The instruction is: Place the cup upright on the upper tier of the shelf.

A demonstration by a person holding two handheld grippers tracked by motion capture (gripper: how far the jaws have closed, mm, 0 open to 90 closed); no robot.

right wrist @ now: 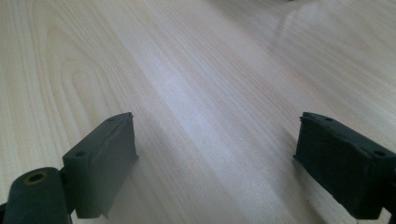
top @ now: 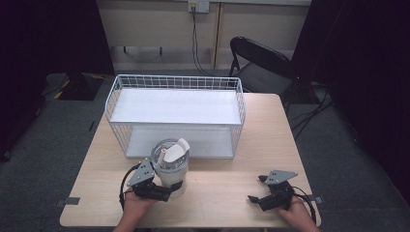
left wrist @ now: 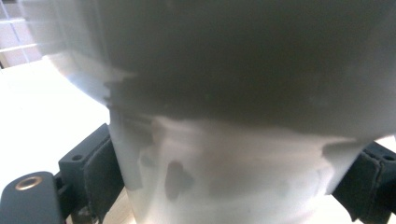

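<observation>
Both jaws of your left gripper (top: 167,189) press the lower body of the white jug (top: 170,164), upright on the table (top: 227,188) before the wire basket (top: 176,113). Your right gripper (top: 258,189) gapes wide, holding nothing.

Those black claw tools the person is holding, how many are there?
2. The left gripper is at the near left of the table, its fingers closed on a white jug. The right gripper is at the near right, open over bare wood.
</observation>
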